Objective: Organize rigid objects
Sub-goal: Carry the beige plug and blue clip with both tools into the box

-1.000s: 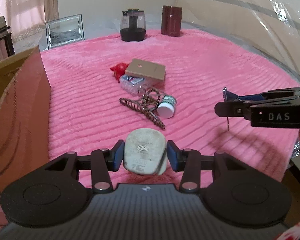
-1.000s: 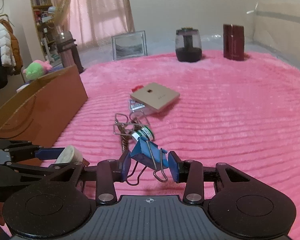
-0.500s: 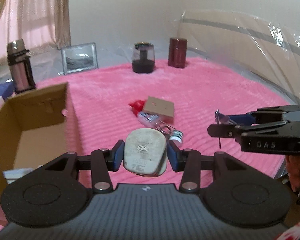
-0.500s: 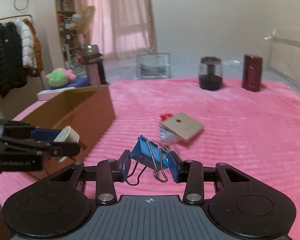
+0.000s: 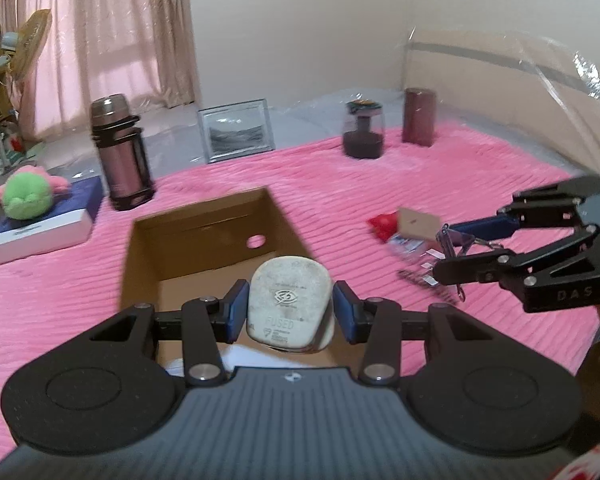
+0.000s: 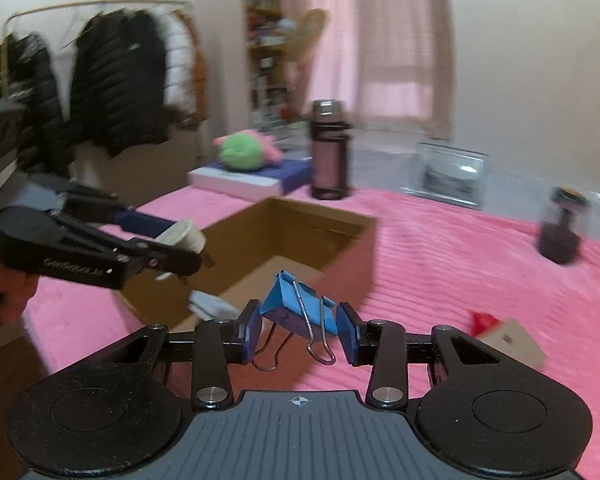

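Note:
My left gripper (image 5: 290, 312) is shut on a worn white fused plug (image 5: 290, 306) and holds it above the open cardboard box (image 5: 204, 240). It shows at the left of the right wrist view (image 6: 180, 246). My right gripper (image 6: 300, 328) is shut on a blue binder clip (image 6: 298, 310) in the air, near the box (image 6: 300, 236); it shows at the right of the left wrist view (image 5: 450, 256). A white object (image 6: 212, 304) lies inside the box.
On the pink blanket (image 5: 460, 184) lie a tan flat box (image 5: 418, 222), a red item (image 5: 382, 224) and a blurred pile beside them. A thermos (image 5: 120, 152), picture frame (image 5: 236, 130), dark jar (image 5: 362, 130) and maroon canister (image 5: 419, 116) stand behind. A green plush (image 5: 28, 194) sits on a book.
Both grippers have swung left from the pile of objects to the cardboard box, each still holding its item. The box opening has come into view under the plug.

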Motion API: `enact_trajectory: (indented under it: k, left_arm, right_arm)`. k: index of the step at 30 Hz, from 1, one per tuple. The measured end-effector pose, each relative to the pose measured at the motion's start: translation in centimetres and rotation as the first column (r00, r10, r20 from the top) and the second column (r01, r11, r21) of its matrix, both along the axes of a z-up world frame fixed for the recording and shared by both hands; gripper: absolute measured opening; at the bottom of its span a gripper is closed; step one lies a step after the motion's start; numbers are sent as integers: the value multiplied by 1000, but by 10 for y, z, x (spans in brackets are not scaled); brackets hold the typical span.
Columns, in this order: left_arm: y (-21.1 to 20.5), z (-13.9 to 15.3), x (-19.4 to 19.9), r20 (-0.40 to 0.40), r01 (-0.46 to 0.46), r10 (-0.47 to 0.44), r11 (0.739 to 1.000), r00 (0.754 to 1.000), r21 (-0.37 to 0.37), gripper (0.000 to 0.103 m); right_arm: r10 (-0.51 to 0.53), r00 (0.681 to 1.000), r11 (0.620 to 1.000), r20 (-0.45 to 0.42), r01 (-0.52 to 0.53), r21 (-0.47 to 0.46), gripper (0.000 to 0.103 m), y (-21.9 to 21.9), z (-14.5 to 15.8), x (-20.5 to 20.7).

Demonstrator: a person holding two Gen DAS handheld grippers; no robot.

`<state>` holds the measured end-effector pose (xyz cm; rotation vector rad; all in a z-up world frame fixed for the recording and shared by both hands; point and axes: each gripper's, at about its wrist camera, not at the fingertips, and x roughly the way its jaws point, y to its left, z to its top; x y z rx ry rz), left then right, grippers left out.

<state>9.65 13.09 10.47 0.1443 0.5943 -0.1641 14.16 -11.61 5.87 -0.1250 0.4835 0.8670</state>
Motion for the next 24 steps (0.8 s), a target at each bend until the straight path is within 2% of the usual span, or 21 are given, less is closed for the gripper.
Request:
enact_trajectory:
  k: [5, 11, 16, 20, 24]
  left_arm:
    - [35, -1, 9, -59, 23, -20, 998, 998, 51, 40]
    - [59, -19, 27, -181, 100, -75, 986, 980, 130, 40]
    - [69, -39, 48, -281, 179, -124, 967, 952, 180, 40]
    - [78, -51, 64, -337, 222, -153, 959, 929, 176, 40]
    - [81, -63, 74, -412, 297, -200, 937, 889, 184, 40]
  right_arm:
    - [117, 993, 990, 0, -117, -72, 37, 51, 0, 16]
    - [247, 969, 947, -3, -242, -211, 37, 105, -10, 35]
    - [332, 943, 890, -35, -325, -319, 37, 137, -30, 53]
    - [392, 918, 833, -57, -381, -401, 37, 157, -46, 62]
    - [445, 890, 766, -102, -437, -471, 37, 171, -64, 69]
